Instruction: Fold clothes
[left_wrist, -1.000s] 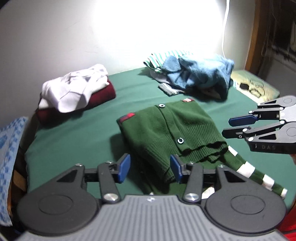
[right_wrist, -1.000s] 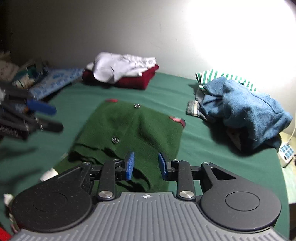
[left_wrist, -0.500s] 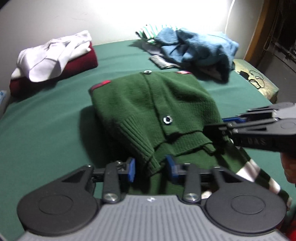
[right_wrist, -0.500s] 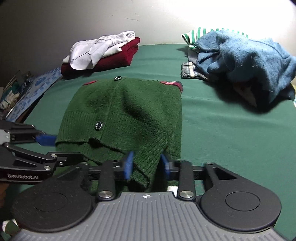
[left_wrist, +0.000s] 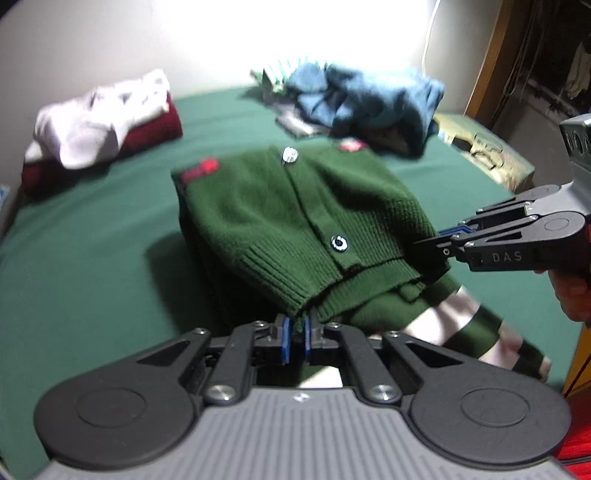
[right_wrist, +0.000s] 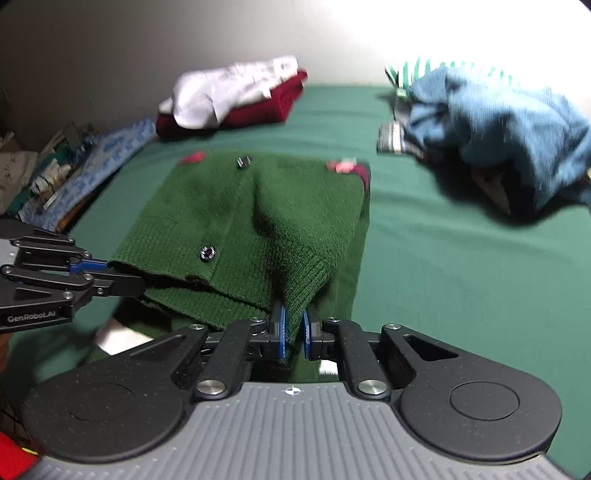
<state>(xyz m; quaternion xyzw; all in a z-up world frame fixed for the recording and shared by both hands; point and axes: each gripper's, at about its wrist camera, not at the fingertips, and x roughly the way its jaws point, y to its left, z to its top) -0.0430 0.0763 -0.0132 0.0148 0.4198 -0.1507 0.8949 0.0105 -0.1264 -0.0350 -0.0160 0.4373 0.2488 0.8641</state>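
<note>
Left wrist view: left gripper (left_wrist: 295, 334) clamped on green cardigan (left_wrist: 295, 221) hem | right gripper (right_wrist: 293, 332) likewise, hem lifted | step judged: fold-over | next: carry hem ahead toward collar, both held level.

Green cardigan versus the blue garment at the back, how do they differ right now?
The green cardigan lies spread and partly folded in the middle; the blue garment sits crumpled in a heap. The left gripper and right gripper each pinch the cardigan's ribbed hem; nothing grips the blue one. Both rest on the green sheet.

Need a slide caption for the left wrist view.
Both grippers, left and right, pinch the green cardigan's hem above the bed.
</note>
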